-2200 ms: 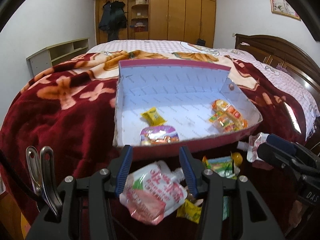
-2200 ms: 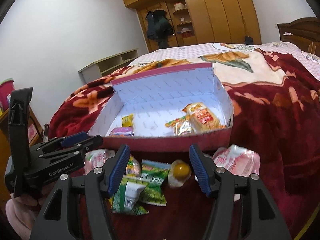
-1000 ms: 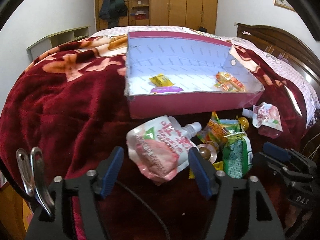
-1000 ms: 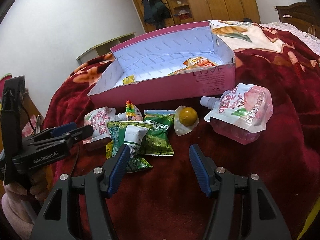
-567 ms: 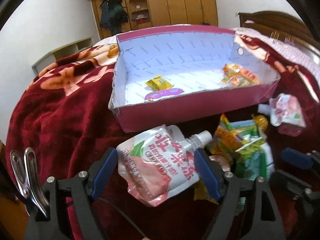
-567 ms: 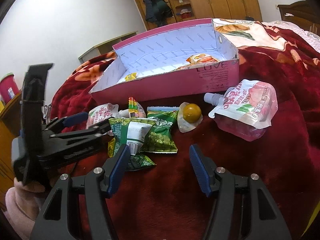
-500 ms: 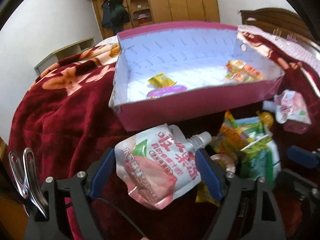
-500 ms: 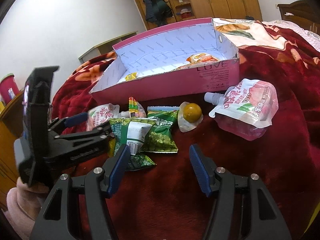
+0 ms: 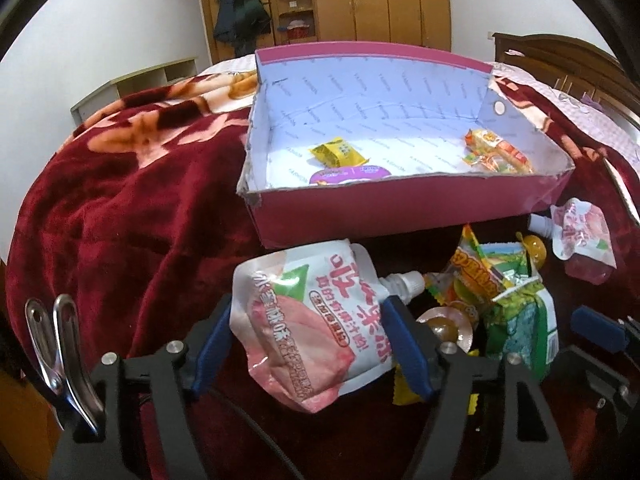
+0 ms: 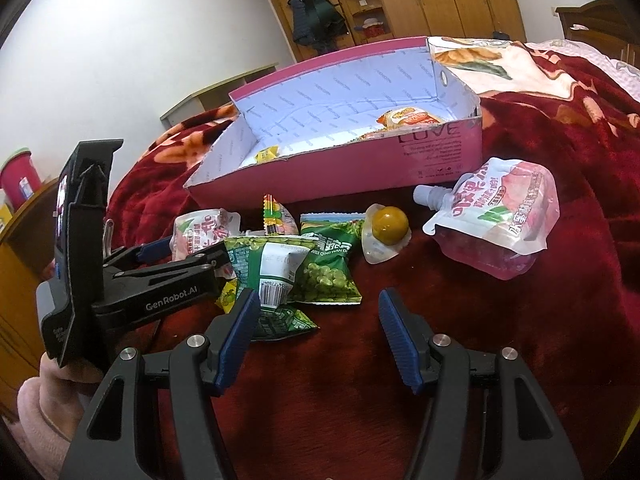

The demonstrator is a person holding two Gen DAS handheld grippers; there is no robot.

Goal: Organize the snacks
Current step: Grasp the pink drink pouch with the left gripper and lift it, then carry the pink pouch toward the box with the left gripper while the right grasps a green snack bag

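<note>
Left wrist: closer than a second ago, left gripper [image 9: 310, 350] closing on pink pouch [image 9: 316, 316], pads at both edges; spout pointing right, below pink box [image 9: 400, 212] holding yellow packet [image 9: 334, 151] and orange snacks [image 9: 496, 152]

Right wrist: unchanged; right gripper [image 10: 316, 336] released, empty, near green bags [image 10: 296, 268]

Red blanket [image 9: 120, 208], wardrobe [image 9: 380, 0], perhaps jackets [image 9: 240, 12].
</note>
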